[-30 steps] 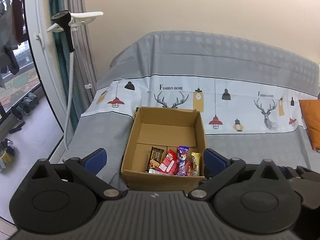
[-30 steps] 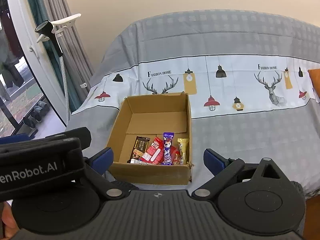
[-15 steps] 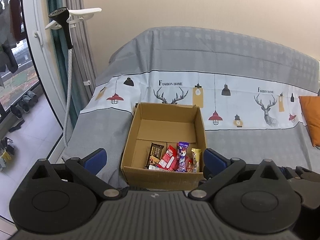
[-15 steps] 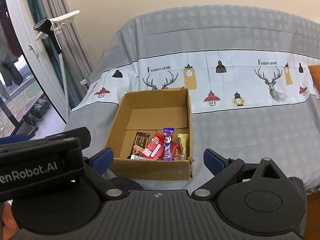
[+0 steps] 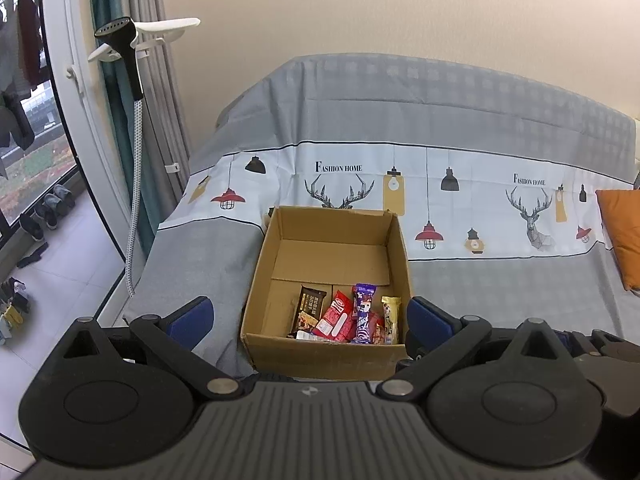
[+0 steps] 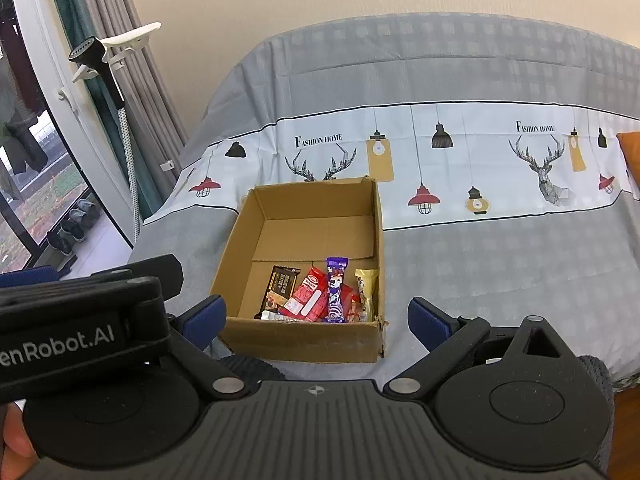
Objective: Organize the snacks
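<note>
We see soft, even daylight coming in from the window (image 5: 36, 152) on the left, bright enough that colours read clearly. The wall (image 5: 400, 8) takes a warm, flat tone with no glare. Shadows stay faint; the cardboard box (image 5: 320, 354) is only slightly darker along its inner near wall. Both views are sharp at the centre, while the fisheye bends the curtain (image 6: 120, 40) and the window frame, and the far corners fall to black.
</note>
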